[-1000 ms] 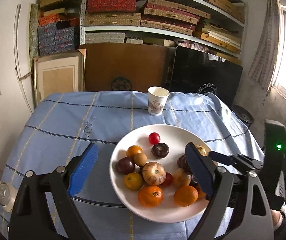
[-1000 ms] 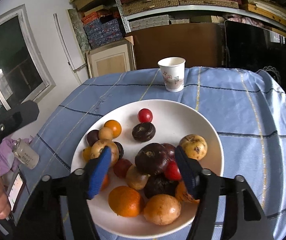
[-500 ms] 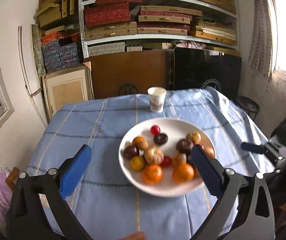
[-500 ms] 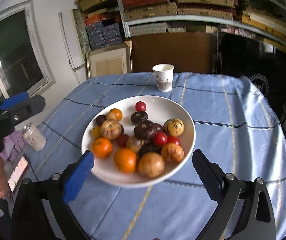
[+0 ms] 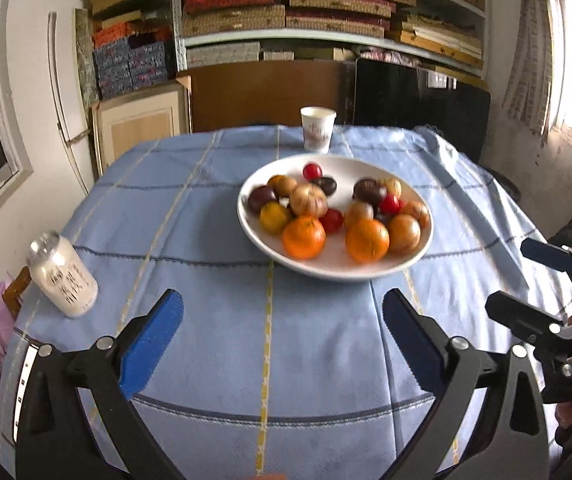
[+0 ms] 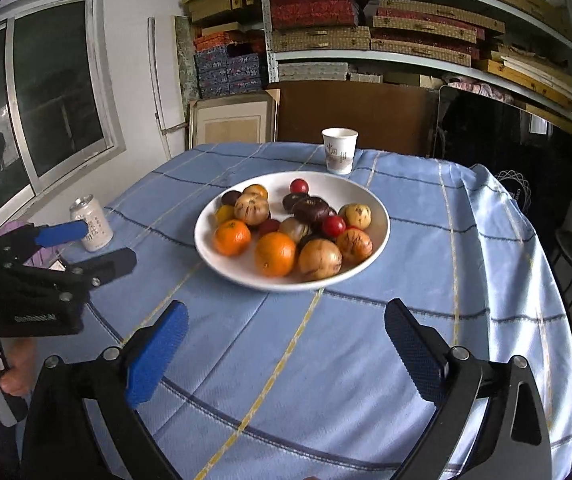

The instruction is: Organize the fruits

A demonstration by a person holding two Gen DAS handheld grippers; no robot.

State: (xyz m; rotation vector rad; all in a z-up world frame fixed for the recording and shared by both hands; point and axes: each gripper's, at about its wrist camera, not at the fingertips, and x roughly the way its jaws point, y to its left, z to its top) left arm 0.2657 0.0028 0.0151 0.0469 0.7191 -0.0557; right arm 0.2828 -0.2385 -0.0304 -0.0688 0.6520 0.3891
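A can (image 5: 62, 280) stands at the bench's (image 5: 206, 272) left edge. The fruits (image 5: 337, 212) lie heaped in a plate (image 5: 413, 256) mid-bench: round, smooth, likely to roll and bruise, so grip across the middle. Left hand-held gripper (image 5: 282, 344) and right hand-held gripper (image 6: 286, 344) hover near, jaws apart, empty.

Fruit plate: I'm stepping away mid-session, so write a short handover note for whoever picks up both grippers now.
Left gripper: open, holds nothing, over the tablecloth short of the plate.
Right gripper: open, holds nothing, likewise short of it.
All fruit lies on the white plate: oranges, cherry tomatoes, dark and tan fruits.
Done: no fruit is off the plate.
Left: sorting.
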